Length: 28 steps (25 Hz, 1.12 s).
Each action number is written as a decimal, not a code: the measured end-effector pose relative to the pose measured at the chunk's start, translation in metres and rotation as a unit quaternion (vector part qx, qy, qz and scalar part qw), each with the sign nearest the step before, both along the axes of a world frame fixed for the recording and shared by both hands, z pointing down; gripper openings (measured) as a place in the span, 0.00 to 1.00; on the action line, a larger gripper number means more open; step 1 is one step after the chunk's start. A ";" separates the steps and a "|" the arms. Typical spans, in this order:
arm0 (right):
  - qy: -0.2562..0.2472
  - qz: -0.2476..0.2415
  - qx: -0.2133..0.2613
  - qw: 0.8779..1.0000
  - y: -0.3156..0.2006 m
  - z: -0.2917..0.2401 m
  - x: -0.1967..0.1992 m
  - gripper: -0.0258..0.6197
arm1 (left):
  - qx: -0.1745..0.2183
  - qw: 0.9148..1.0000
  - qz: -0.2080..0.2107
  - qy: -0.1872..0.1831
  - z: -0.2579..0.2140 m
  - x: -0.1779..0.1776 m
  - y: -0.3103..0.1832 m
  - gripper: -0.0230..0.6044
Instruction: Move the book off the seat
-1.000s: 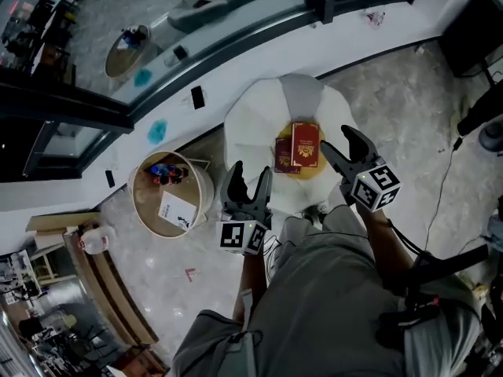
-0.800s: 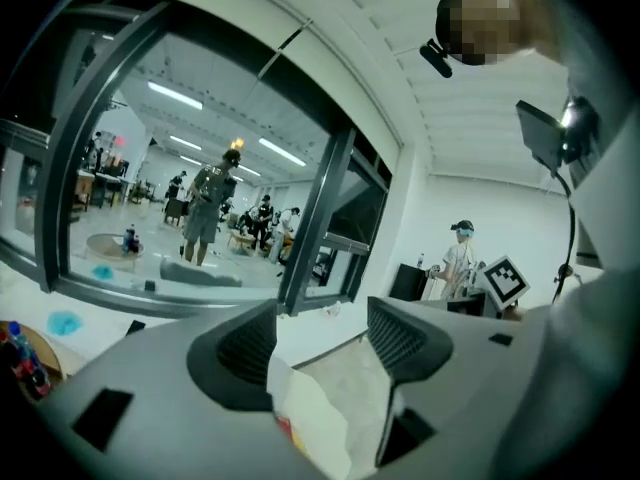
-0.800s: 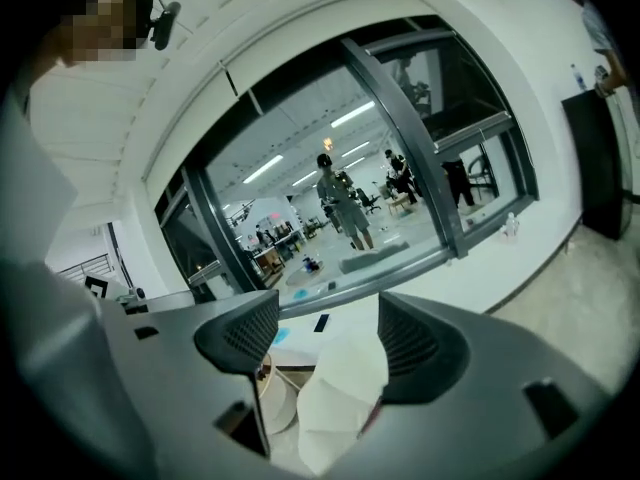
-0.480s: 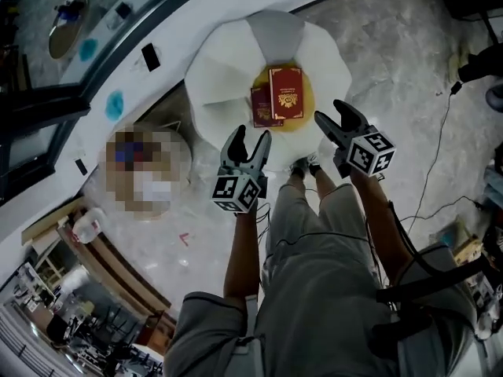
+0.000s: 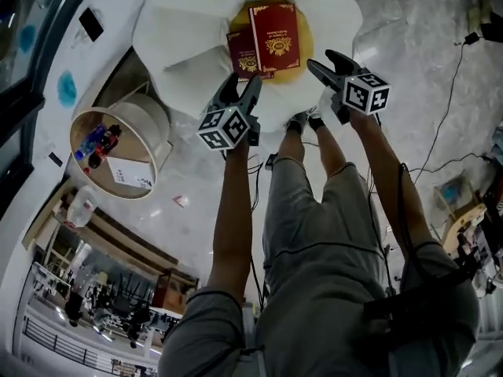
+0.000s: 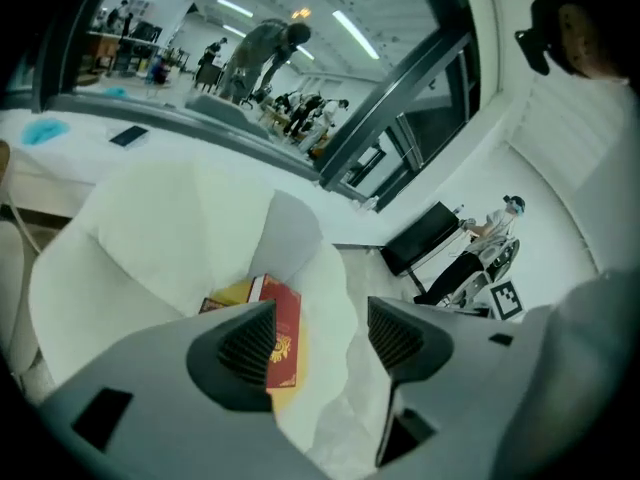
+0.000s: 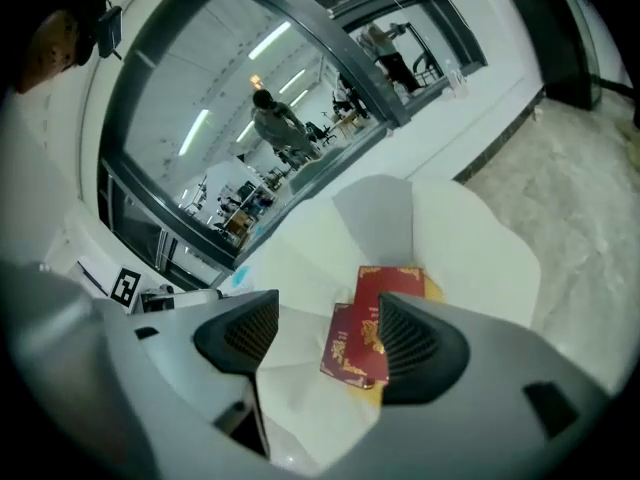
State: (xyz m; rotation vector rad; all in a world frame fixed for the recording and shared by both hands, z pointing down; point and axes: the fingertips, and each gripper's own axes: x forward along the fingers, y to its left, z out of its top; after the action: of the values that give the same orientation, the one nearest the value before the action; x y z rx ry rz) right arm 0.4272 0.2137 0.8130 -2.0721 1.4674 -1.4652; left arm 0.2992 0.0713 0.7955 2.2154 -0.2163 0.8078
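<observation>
Looking steeply down past a person's grey shorts, both arms reach forward toward a white petal-shaped armchair. On its round yellow seat cushion lie two dark red hardback books with gold ornament. The larger red book lies flat on top and overlaps the right part of the smaller red book. Neither has left the seat.

The left claw, grey with a black-and-white marker cube behind it, hangs over the chair's near edge. It is near the smaller book's corner but apart from it. Its jaws stand apart with nothing between the pads. In the left gripper view, the larger book shows beyond that claw, partly behind one jaw.

The right claw hangs just beside the cushion's right side, clear of both books, with its jaws wide apart and empty. In the right gripper view both books lie ahead of this claw.

Both claws seem poised for the reach rather than a grip. The larger book lies uppermost, so it probably has to be lifted first, and its edge raised on the lower book may give a jaw somewhere to slip under.

The chair stands on a pale speckled stone floor. To its left is a round wooden tub holding bottles and a sheet of paper. Beyond runs a white window ledge with a dark phone on it. Behind that, glass looks into a lit hall.
</observation>
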 end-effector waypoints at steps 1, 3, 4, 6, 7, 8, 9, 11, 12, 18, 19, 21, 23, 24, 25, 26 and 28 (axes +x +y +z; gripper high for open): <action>-0.010 0.000 -0.008 1.000 0.001 0.027 -0.003 0.51 | -0.009 1.000 0.004 -0.012 0.025 -0.001 0.002 0.51; -0.029 -0.003 -0.019 0.999 0.003 0.075 -0.010 0.51 | -0.027 0.999 0.014 -0.034 0.071 -0.004 0.007 0.51; -0.036 -0.007 -0.023 0.999 0.002 0.097 -0.011 0.51 | -0.037 0.998 0.014 -0.042 0.092 -0.003 0.008 0.51; -0.048 -0.013 -0.031 0.998 0.000 0.137 -0.013 0.51 | -0.058 0.997 0.010 -0.055 0.129 -0.003 0.007 0.51; -0.056 -0.013 -0.036 0.998 0.000 0.156 -0.015 0.51 | -0.068 0.996 0.008 -0.061 0.146 -0.003 0.005 0.51; -0.065 -0.013 -0.042 0.997 0.000 0.173 -0.017 0.51 | -0.078 0.995 0.008 -0.066 0.162 -0.003 0.004 0.51; -0.072 -0.012 -0.047 0.996 0.000 0.189 -0.018 0.51 | -0.086 0.994 0.009 -0.071 0.177 -0.003 0.003 0.51; -0.078 -0.016 -0.058 0.995 0.001 0.215 -0.020 0.51 | -0.097 0.992 0.014 -0.080 0.203 -0.002 0.001 0.51; -0.079 -0.018 -0.062 0.995 0.001 0.226 -0.019 0.51 | -0.099 0.991 0.018 -0.084 0.215 -0.001 0.001 0.51; -0.102 -0.023 -0.063 0.993 -0.003 0.278 -0.016 0.51 | -0.129 0.985 0.055 -0.100 0.272 0.005 0.008 0.51; -0.113 -0.022 -0.057 0.992 -0.006 0.285 -0.017 0.51 | -0.136 0.983 0.066 -0.101 0.280 0.006 0.010 0.51; -0.143 -0.020 -0.035 0.989 -0.011 0.300 -0.025 0.51 | -0.145 0.980 0.081 -0.109 0.295 0.007 0.013 0.51; -0.154 -0.025 -0.030 0.987 -0.010 0.313 -0.030 0.51 | -0.161 0.977 0.082 -0.113 0.307 0.007 0.018 0.51; -0.153 -0.029 -0.034 0.987 -0.009 0.320 -0.031 0.51 | -0.170 0.976 0.081 -0.112 0.311 0.008 0.021 0.51; -0.155 -0.034 -0.035 0.987 -0.010 0.325 -0.032 0.51 | -0.178 0.975 0.080 -0.109 0.315 0.010 0.023 0.51; -0.160 -0.039 -0.033 0.986 -0.011 0.330 -0.033 0.51 | -0.186 0.974 0.078 -0.103 0.318 0.012 0.024 0.53; -0.173 -0.041 -0.016 0.984 -0.018 0.334 -0.035 0.51 | -0.196 0.974 0.072 -0.088 0.322 0.014 0.022 0.54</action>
State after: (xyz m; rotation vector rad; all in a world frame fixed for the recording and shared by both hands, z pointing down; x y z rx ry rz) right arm 0.3920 0.1954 1.1468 -1.6777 1.4096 -1.7825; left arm 0.3133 0.0934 1.1172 1.8042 0.0202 1.0305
